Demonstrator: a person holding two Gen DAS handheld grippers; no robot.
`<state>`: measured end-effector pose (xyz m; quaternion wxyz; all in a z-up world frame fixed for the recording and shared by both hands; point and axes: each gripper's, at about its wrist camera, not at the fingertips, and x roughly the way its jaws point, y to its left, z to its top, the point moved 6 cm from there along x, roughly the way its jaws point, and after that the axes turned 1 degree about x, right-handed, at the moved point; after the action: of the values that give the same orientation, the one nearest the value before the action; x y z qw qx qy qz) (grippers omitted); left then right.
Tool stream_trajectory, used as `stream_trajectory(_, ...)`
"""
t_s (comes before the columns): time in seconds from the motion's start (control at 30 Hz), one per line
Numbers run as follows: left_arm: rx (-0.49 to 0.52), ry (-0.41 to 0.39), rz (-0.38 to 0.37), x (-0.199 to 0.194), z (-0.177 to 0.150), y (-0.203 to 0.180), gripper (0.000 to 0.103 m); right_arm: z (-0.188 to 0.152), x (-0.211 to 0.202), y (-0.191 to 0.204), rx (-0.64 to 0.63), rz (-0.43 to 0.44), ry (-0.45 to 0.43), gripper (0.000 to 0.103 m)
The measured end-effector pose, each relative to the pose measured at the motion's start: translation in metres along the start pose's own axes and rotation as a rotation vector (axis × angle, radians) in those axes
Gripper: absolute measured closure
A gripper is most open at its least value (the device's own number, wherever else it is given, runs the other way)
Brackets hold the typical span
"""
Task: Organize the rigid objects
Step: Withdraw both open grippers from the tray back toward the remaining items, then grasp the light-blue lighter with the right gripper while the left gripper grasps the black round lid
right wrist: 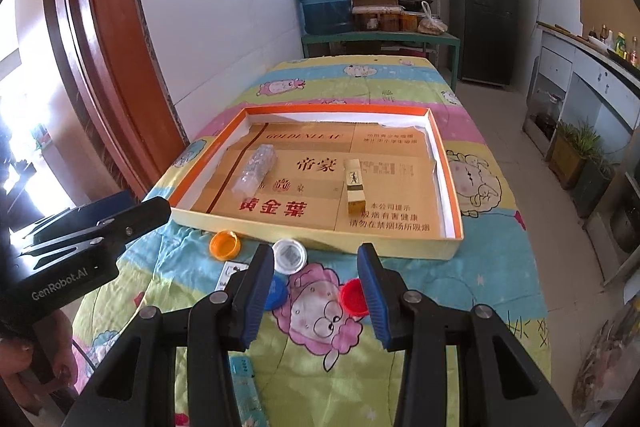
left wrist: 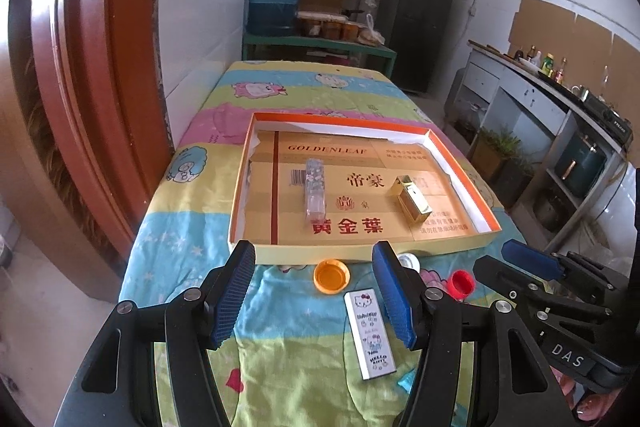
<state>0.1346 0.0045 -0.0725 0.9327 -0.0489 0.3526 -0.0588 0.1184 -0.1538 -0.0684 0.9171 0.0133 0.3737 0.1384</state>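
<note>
Inside tray (left wrist: 362, 251): clear case (left wrist: 313, 189), gold box (left wrist: 412, 201) | both grippers (left wrist: 314, 293) (right wrist: 316, 291) agape, empty

Left gripper (left wrist: 316, 293), right gripper (right wrist: 316, 291): fingers apart, apparently empty.

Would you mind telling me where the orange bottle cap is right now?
The orange bottle cap lies open side up on the quilt, just outside the tray's near wall, left of the Hello Kitty box.
</note>
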Motion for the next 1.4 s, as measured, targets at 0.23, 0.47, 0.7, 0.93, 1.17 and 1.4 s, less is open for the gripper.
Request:
stream_trajectory(0.23, -0.006, -0.009, 0.003, -0.012, -0.006, 0.0, 0.04, -0.006, -0.009, 0.003, -0.004, 0.003, -0.006, 0.06)
stream_trajectory(0.47, -0.005, -0.02, 0.01, -0.026, -0.015, 0.004, 0.04, -0.014, -0.017, 0.007, -0.014, -0.004, -0.007, 0.06)
stream_trajectory(0.7, -0.011, -0.001, -0.01, -0.029, -0.031, 0.007, 0.04, -0.034, -0.021, 0.008, -0.012, 0.004, 0.023, 0.06)
stream_trajectory(0.93, 0.018, 0.036, -0.039, -0.028, -0.055, -0.003, 0.04, -0.062, -0.017, 0.012, -0.043, 0.026, 0.078, 0.06)
stream_trajectory(1.17, 0.065, 0.063, -0.104, -0.032, -0.078, -0.015, 0.04, -0.089, -0.013, 0.021, -0.097, 0.079, 0.143, 0.06)
stream_trajectory(1.4, 0.123, 0.11, -0.181, -0.035, -0.102, -0.036, 0.04, -0.103, -0.018, 0.027, -0.126, 0.106, 0.155, 0.06)
